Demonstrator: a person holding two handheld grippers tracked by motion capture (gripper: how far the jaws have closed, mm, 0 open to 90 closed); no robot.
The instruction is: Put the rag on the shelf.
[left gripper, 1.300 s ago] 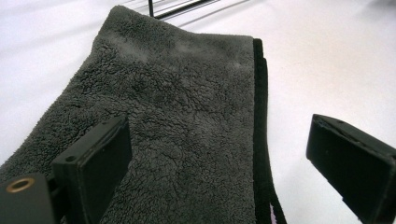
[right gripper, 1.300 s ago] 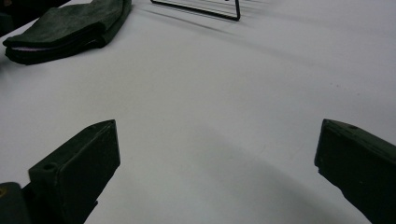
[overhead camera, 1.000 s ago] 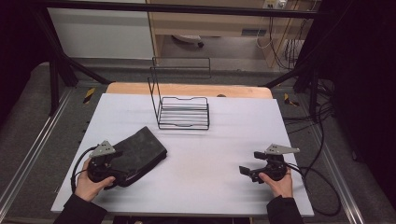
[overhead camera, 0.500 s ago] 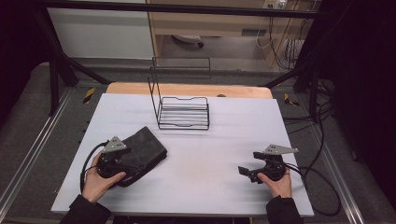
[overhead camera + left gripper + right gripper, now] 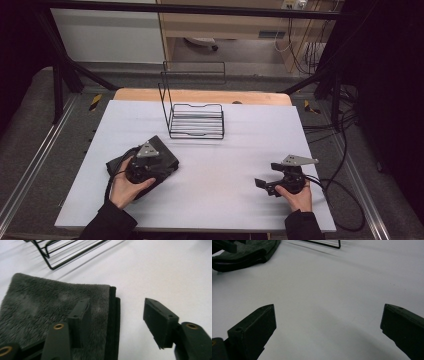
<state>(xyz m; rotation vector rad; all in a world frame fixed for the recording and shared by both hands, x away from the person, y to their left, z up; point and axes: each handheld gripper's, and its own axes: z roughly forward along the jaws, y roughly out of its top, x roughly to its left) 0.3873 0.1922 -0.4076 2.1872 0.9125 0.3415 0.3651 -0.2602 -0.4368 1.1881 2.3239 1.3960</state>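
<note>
The left gripper (image 5: 150, 167) is sitting over the folded dark grey towel (image 5: 162, 159), which is lying on the left part of the white table (image 5: 225, 175), in front of the black wire rack (image 5: 195, 120) and well apart from it. In the left gripper view its jaws have just been closing, yet they are not gripping anything: one finger (image 5: 80, 320) is hovering over the fluffy top of the towel (image 5: 45, 305), while the other finger (image 5: 158, 321) is standing over bare table beyond the towel's folded edge, so that edge is lying between the two. A clear gap is showing between each pad and the cloth edge; whether the nearer finger is touching the pile below it cannot be told. The right gripper (image 5: 267, 184) is resting low over the right part of the table, far from the towel, with its fingers (image 5: 254, 330) standing wide apart and holding nothing, only white table surface between them.
</note>
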